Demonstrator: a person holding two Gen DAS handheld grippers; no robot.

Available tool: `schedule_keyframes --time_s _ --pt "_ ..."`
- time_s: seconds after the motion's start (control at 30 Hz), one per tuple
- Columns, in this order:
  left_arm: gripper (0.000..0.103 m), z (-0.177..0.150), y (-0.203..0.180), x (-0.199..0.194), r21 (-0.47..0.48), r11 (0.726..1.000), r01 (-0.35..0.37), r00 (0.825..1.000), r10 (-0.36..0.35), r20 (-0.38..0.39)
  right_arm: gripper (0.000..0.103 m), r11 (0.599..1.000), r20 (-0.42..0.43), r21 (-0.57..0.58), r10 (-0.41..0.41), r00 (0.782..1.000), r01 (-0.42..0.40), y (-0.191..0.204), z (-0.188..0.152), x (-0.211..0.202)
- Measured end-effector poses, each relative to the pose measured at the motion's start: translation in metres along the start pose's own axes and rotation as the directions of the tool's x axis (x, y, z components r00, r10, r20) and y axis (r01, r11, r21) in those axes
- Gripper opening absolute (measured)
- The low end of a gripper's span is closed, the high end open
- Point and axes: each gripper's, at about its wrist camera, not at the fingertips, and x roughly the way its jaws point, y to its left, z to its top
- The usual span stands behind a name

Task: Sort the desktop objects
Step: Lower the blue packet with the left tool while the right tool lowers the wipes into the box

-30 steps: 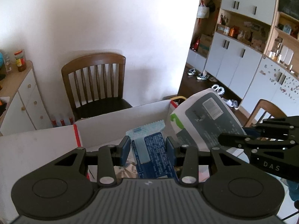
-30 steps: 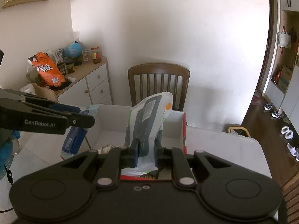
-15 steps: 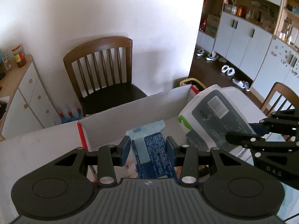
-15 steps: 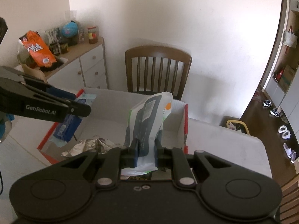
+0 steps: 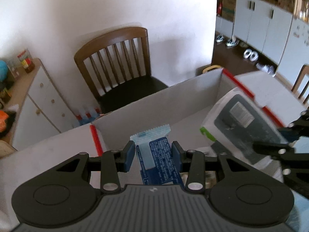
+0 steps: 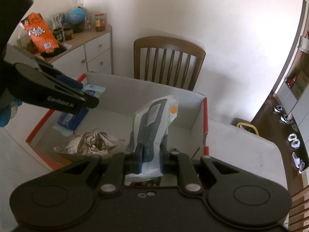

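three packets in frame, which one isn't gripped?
The crumpled silver wrapper, lying loose on the box floor. The blue packet sits in the left gripper; the grey-and-white bag in the right gripper.

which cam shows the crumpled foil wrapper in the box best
The right wrist view: the crumpled foil wrapper lies in plain sight on the floor of the box, left of the white pouch. In the left wrist view the gripper body hides that part of the box, so the wrapper can't be made out.
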Motion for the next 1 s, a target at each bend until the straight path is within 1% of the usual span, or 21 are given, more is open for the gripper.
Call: schedule_keyframes --time_s 0.13,0.27,0.33,0.43,0.67,0.8,1.0 --pt "0.040 -0.002 -0.002 0.011 0.032 0.999 -0.016 1.000 0.017 -0.020 0.015 1.000 -0.019 -0.016 0.013 1.000 -0.013 0.002 -0.002 0.007" --pt "0.040 -0.004 -0.005 0.021 0.063 0.998 -0.025 0.999 0.027 -0.040 0.015 1.000 -0.027 0.007 0.023 0.999 -0.023 0.001 -0.003 0.013" --pt "0.040 -0.006 -0.007 0.026 0.078 0.996 -0.030 0.998 0.034 -0.057 0.015 0.999 -0.033 0.022 0.041 0.999 -0.041 0.000 -0.004 0.015" --pt "0.040 -0.009 -0.009 0.033 0.098 0.994 -0.043 0.996 0.049 -0.069 0.015 0.999 -0.042 0.011 0.041 0.998 -0.040 0.003 -0.007 0.019" --pt "0.040 -0.013 -0.015 0.044 0.125 0.992 -0.025 0.995 0.036 -0.090 0.015 0.999 -0.065 0.018 0.048 0.997 -0.046 0.005 -0.013 0.027" --pt "0.040 -0.016 -0.016 0.047 0.112 0.994 -0.013 0.995 0.024 -0.096 0.016 0.999 -0.075 0.027 0.045 0.996 -0.043 0.006 -0.016 0.030" --pt "0.040 -0.021 -0.013 0.049 0.068 0.998 0.002 0.994 0.006 -0.110 0.027 0.999 -0.086 0.026 0.043 0.995 -0.041 0.006 -0.016 0.031"
